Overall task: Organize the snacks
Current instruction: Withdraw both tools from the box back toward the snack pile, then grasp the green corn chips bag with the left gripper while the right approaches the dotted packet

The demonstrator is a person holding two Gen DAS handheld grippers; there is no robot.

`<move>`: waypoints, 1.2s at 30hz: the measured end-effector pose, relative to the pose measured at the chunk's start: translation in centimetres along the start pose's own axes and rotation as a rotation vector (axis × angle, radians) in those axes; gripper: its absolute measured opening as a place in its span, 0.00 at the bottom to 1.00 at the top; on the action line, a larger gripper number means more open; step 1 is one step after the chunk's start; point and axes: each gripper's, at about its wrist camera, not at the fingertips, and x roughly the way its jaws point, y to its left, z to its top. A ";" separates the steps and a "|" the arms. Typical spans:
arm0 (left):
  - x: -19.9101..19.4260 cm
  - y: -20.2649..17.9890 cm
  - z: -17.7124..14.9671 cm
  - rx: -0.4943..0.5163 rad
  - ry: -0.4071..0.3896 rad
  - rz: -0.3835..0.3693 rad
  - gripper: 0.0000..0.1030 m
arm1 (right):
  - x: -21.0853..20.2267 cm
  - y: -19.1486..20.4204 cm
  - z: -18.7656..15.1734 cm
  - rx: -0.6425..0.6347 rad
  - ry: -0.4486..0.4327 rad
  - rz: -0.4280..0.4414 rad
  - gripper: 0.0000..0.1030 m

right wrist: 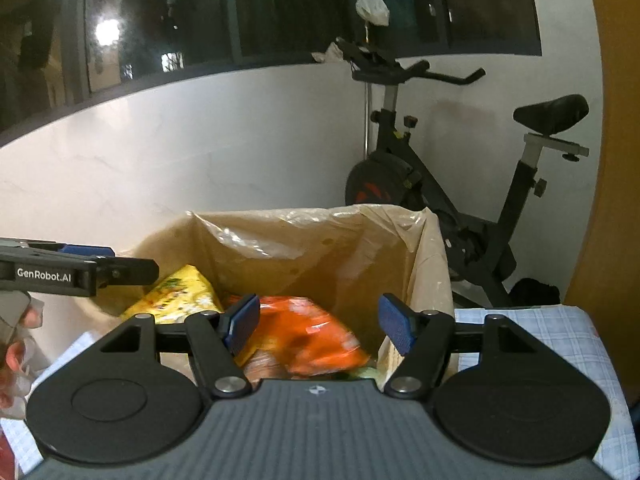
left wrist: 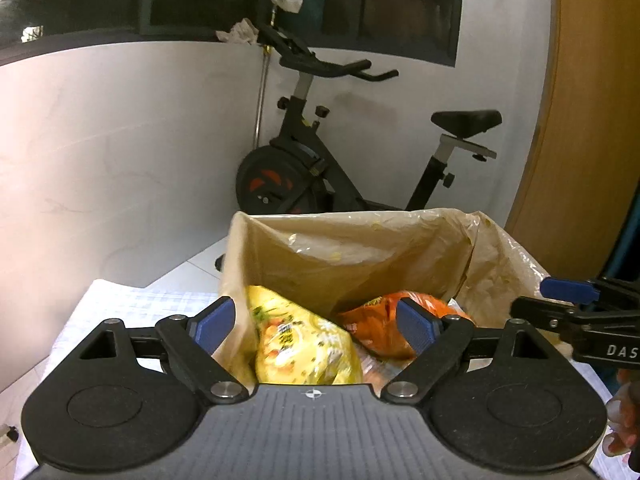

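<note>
1. both sets of jaws stand wide apart and hold nothing: the left gripper (left wrist: pixel 316 322) and the right gripper (right wrist: pixel 320 322) each hang above the near rim of the cardboard box (left wrist: pixel 400 240), blue pads (left wrist: pixel 218 322) spread to either side of the opening.
2. inside the box, a yellow snack bag (left wrist: pixel 304 344) lies tilted against the left wall, and an orange snack bag (left wrist: pixel 380 320) lies beside it toward the right; the two touch near the middle.
3. under the orange bag in the right wrist view, a bit of brownish wrapper and something pale green show at the near wall of the box, too blurred to name.
4. a clear plastic liner (right wrist: pixel 280 232) lines the box and folds over its rim all around.
5. the box stands on a table covered with a pale checked cloth (right wrist: pixel 540 340), which shows on both sides of the box.
6. the right gripper's finger shows at the right of the box in the left wrist view, and the left gripper's finger reaches over the left rim of the box in the right wrist view.
7. behind the box, an exercise bike (left wrist: pixel 320 160) stands against a white wall (left wrist: pixel 120 140), with dark windows (right wrist: pixel 280 8) above it.
8. right of the box, past the bike, runs a wooden panel (left wrist: pixel 592 120).
</note>
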 end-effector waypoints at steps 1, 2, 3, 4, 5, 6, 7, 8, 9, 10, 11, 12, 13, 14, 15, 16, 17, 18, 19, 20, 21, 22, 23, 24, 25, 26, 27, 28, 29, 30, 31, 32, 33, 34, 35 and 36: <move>-0.7 0.1 -0.2 -0.005 -0.007 0.008 0.89 | -0.6 0.1 -0.1 0.000 -0.009 0.004 0.67; -1.3 0.3 -0.4 -0.010 -0.014 0.017 0.90 | -1.1 0.1 -0.3 -0.001 -0.016 0.008 0.67; -2.0 0.4 -0.6 -0.014 -0.021 0.027 0.91 | -1.7 0.2 -0.6 -0.002 -0.025 0.010 0.67; -2.6 0.6 -0.9 -0.017 -0.026 0.038 0.92 | -2.3 0.2 -0.8 -0.004 -0.034 0.013 0.67; -3.3 0.7 -1.1 -0.019 -0.029 0.050 0.92 | -2.8 0.3 -1.1 -0.004 -0.042 0.015 0.67; -3.9 0.8 -1.4 -0.021 -0.032 0.059 0.92 | -3.3 0.3 -1.3 -0.005 -0.048 0.016 0.67; -4.4 0.9 -1.7 -0.024 -0.035 0.064 0.92 | -3.9 0.3 -1.6 -0.004 -0.055 0.016 0.67; -5.0 1.1 -2.0 -0.031 -0.038 0.066 0.92 | -4.3 0.3 -1.9 -0.002 -0.061 0.016 0.67; -5.5 1.2 -2.4 -0.040 -0.039 0.064 0.92 | -4.8 0.3 -2.2 0.002 -0.068 0.014 0.67; -5.9 1.4 -2.9 -0.054 -0.040 0.058 0.92 | -5.2 0.2 -2.5 0.009 -0.076 0.014 0.67; -6.3 1.7 -3.3 -0.068 -0.040 0.051 0.92 | -5.6 0.2 -2.8 0.016 -0.081 0.013 0.67; -6.5 2.0 -3.8 -0.084 -0.039 0.044 0.92 | -6.0 0.1 -3.2 0.025 -0.086 0.012 0.67; -6.7 2.2 -4.4 -0.101 -0.036 0.038 0.92 | -6.4 0.0 -3.5 0.032 -0.089 0.010 0.67; -6.8 2.4 -4.9 -0.114 -0.029 0.035 0.92 | -6.7 -0.1 -3.8 0.038 -0.091 0.007 0.67; -6.8 2.5 -5.5 -0.127 -0.018 0.029 0.92 | -6.9 -0.1 -4.2 0.044 -0.092 0.002 0.67; -6.6 2.6 -6.0 -0.136 -0.006 0.021 0.92 | -7.2 -0.2 -4.6 0.049 -0.093 -0.002 0.67; -6.4 2.6 -6.6 -0.143 0.007 0.014 0.92 | -7.4 -0.3 -4.9 0.054 -0.091 -0.006 0.67; -6.1 2.5 -7.1 -0.147 0.019 0.011 0.92 | -7.6 -0.3 -5.4 0.057 -0.087 -0.010 0.67; -5.8 2.4 -7.7 -0.148 0.029 0.011 0.92 | -7.6 -0.4 -5.8 0.058 -0.082 -0.015 0.67; -5.5 2.3 -8.2 -0.145 0.034 0.014 0.92 | -7.7 -0.5 -6.2 0.056 -0.076 -0.021 0.67; -5.3 2.1 -8.7 -0.139 0.037 0.017 0.92 | -7.6 -0.5 -6.7 0.053 -0.065 -0.029 0.67; -5.0 1.9 -9.2 -0.133 0.037 0.019 0.92 | -7.5 -0.6 -7.1 0.050 -0.056 -0.034 0.67; -4.8 1.8 -9.6 -0.129 0.037 0.016 0.92 | -7.5 -0.6 -7.7 0.044 -0.044 -0.039 0.67; -4.5 1.6 -10.0 -0.129 0.041 0.012 0.92 | -7.4 -0.6 -8.3 0.038 -0.030 -0.045 0.67; -4.1 1.5 -10.3 -0.129 0.055 0.008 0.92 | -7.2 -0.7 -8.9 0.034 -0.013 -0.051 0.67; -3.8 1.5 -10.7 -0.128 0.068 0.005 0.92 | -7.0 -0.8 -9.4 0.034 0.003 -0.053 0.67; -3.4 1.5 -10.8 -0.126 0.081 0.002 0.92 | -6.7 -0.9 -10.0 0.038 0.021 -0.055 0.67; -3.0 1.5 -11.1 -0.125 0.091 -0.002 0.92 | -6.5 -0.9 -10.6 0.042 0.034 -0.057 0.67; -2.6 1.4 -11.4 -0.121 0.101 -0.005 0.92 | -6.2 -1.1 -11.1 0.044 0.049 -0.059 0.67; -2.2 1.4 -11.5 -0.116 0.113 -0.009 0.92 | -6.0 -1.1 -11.6 0.045 0.062 -0.063 0.67; -1.9 1.3 -11.9 -0.113 0.123 -0.013 0.92 | -5.8 -1.2 -12.1 0.047 0.075 -0.067 0.67; -1.4 1.4 -12.1 -0.115 0.133 -0.018 0.92 | -5.6 -1.3 -12.5 0.053 0.085 -0.069 0.67; -1.0 1.5 -12.4 -0.120 0.142 -0.020 0.92 | -5.5 -1.4 -12.8 0.060 0.093 -0.067 0.67; -0.6 1.7 -12.8 -0.126 0.153 -0.019 0.92 | -5.4 -1.5 -13.2 0.069 0.102 -0.066 0.67; -0.4 1.9 -12.9 -0.131 0.163 -0.019 0.92 | -5.3 -1.6 -13.5 0.072 0.109 -0.066 0.67; -0.1 1.9 -13.2 -0.137 0.174 -0.020 0.92 | -5.2 -1.7 -13.8 0.074 0.117 -0.067 0.67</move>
